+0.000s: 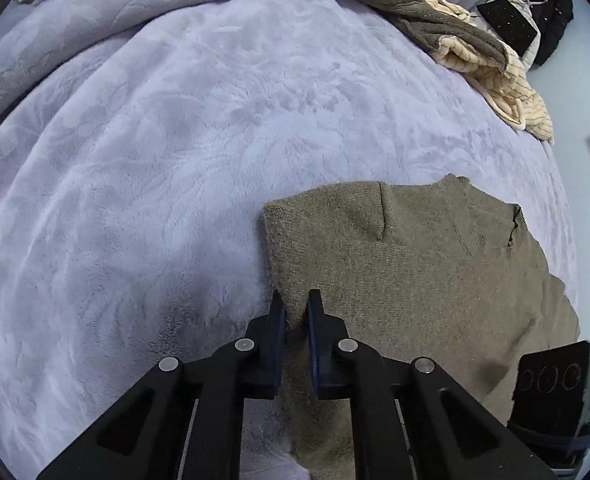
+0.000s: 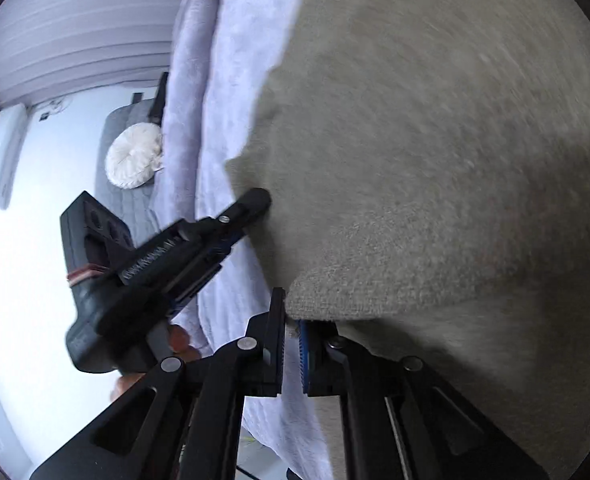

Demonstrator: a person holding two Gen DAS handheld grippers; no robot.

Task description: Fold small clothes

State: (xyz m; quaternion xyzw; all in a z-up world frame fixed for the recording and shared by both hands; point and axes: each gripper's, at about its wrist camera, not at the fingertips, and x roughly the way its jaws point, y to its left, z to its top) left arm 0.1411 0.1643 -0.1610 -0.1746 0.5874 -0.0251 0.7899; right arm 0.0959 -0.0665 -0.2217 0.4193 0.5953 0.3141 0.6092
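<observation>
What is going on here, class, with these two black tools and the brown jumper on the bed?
A person is folding a brown jumper that lies on a pale fleecy blanket on a bed. They hold a gripper in each hand. The left gripper has its jaws closed on the jumper's edge, and the right gripper is pinching another edge of the same jumper. Both grips are on, so a fold looks about to begin. A cream and grey blanket lies crumpled at the far side.
</observation>
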